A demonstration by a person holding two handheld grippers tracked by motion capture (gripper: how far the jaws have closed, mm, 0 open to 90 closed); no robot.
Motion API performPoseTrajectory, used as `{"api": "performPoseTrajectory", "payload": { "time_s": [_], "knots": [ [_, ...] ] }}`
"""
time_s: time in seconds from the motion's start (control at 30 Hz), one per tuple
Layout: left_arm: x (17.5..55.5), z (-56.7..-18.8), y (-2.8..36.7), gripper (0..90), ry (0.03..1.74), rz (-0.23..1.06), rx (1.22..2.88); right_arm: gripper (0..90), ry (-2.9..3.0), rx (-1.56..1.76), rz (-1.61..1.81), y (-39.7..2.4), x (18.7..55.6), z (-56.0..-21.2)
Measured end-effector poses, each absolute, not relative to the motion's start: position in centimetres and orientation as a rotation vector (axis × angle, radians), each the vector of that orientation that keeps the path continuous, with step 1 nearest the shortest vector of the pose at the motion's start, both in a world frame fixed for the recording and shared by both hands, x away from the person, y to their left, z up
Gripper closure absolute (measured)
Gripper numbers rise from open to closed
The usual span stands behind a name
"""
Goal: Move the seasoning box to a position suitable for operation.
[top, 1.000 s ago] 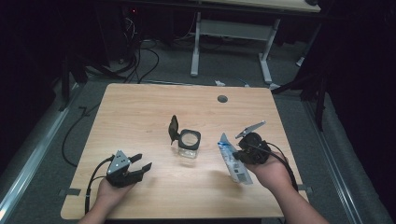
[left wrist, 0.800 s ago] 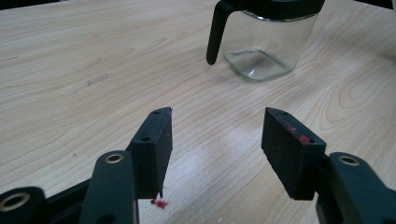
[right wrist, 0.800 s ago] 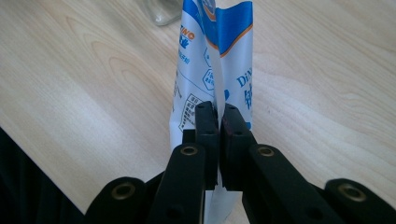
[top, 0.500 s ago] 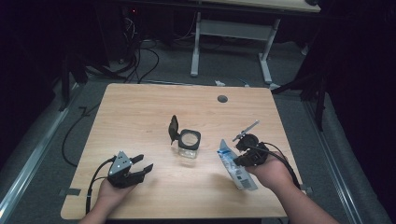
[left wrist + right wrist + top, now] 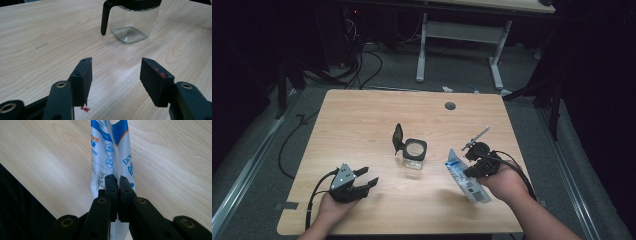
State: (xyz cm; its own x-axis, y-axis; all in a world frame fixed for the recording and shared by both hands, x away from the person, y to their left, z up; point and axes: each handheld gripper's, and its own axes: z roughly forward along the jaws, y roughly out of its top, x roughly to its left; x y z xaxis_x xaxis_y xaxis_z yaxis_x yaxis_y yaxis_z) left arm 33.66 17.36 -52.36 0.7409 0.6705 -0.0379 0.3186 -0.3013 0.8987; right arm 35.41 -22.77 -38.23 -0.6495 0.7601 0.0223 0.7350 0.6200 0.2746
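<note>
A small square glass jar (image 5: 414, 154) stands at the table's middle with its black flip lid (image 5: 398, 136) swung open to the left. The jar (image 5: 132, 22) looks empty in the left gripper view. My left gripper (image 5: 369, 176) rests on the table at the near left and points toward the jar. It is open (image 5: 116, 62) with nothing between its pads. At the near right, my right gripper (image 5: 468, 169) is shut on a blue and white printed packet (image 5: 466, 179). Its pads (image 5: 116, 178) pinch the packet (image 5: 112, 152) along its middle, just above the tabletop.
The wooden table (image 5: 362, 125) has a round cable hole (image 5: 450, 105) near its far edge. Its near edge runs just behind both hands. A white desk frame (image 5: 462, 35) and loose cables (image 5: 362, 65) lie on the floor beyond the table.
The packet in the right gripper has sunk slightly toward the table. The left gripper and the jar have not moved.
</note>
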Motion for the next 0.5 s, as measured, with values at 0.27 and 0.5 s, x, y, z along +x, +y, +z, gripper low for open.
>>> {"api": "performPoseTrajectory", "payload": {
  "time_s": [0.27,0.5],
  "knots": [
    [33.1,-52.2,16.5,43.4,0.708,0.426,1.916,88.9,2.757,1.263,0.355,-22.4,35.7,-38.1],
    [32.7,-52.1,16.1,42.4,0.678,0.422,1.905,88.8,2.755,1.25,0.349,-21.9,36.1,-37.7]
  ]
}}
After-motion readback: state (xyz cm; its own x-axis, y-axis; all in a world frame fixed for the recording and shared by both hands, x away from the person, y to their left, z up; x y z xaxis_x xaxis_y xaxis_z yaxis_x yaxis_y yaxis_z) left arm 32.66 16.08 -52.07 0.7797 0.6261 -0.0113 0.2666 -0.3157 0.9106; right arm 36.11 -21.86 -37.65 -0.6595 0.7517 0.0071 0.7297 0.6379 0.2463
